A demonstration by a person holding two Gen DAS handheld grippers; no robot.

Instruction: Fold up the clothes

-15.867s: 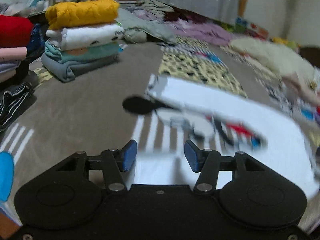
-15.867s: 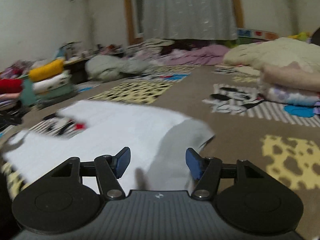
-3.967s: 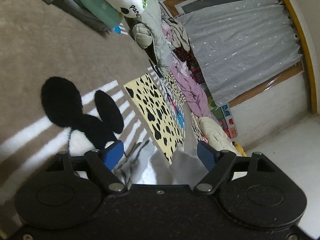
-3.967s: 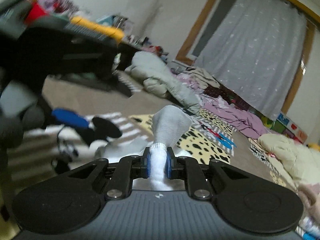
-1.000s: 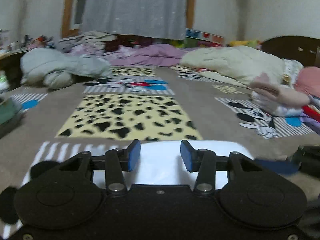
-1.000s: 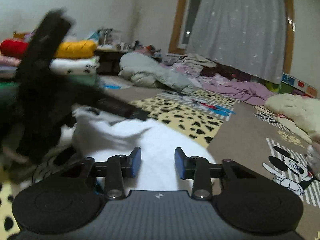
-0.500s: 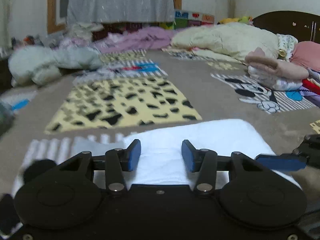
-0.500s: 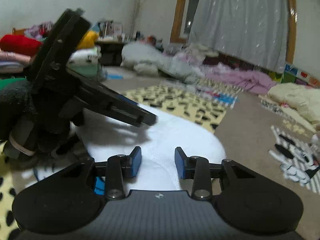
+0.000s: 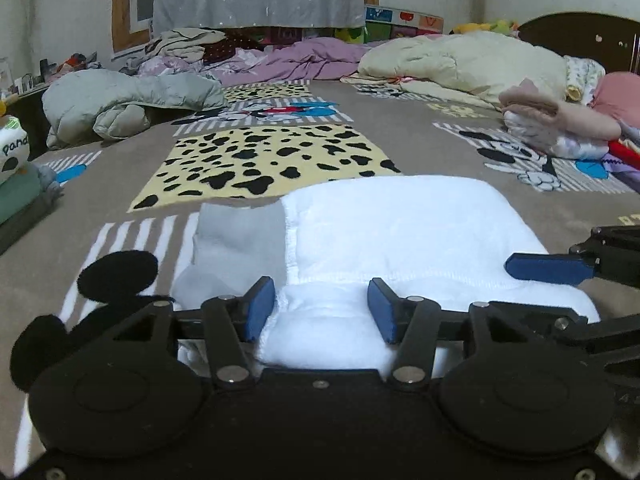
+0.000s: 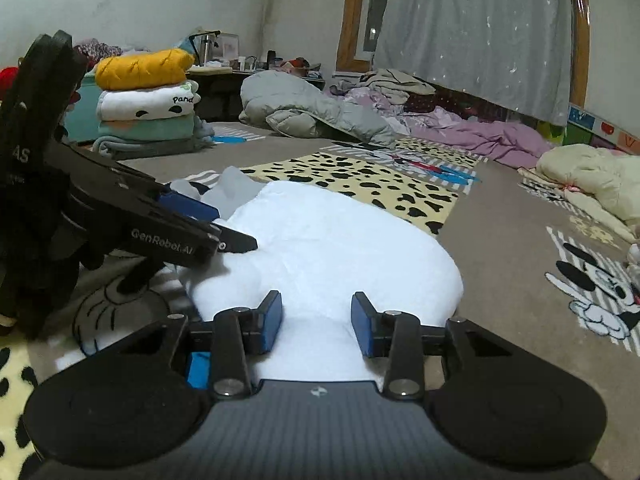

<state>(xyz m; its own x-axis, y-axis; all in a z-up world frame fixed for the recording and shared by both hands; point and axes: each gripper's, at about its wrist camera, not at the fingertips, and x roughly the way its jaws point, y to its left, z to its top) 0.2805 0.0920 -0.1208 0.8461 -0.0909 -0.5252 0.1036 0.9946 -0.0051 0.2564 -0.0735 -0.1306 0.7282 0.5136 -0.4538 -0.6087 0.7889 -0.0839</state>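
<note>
Brown patterned carpet [image 9: 120,184] carries the folded white fleece garment [image 9: 392,232]. I hold left gripper [image 9: 321,311] and right gripper [image 10: 316,328] open over its near edge; next, grip and fold again.

My left claw [image 9: 321,311] and right claw [image 10: 316,323] both sit low at the near edge of the folded white garment [image 9: 400,232], jaws apart, crowding each other. Bare carpet [image 10: 500,248] right of the garment is free. Ahead, carpet is open up to the grey bundle [image 9: 120,100]. The stack of folded clothes [image 10: 146,104] blocks far left; pink folded pile [image 9: 556,124] blocks right.
</note>
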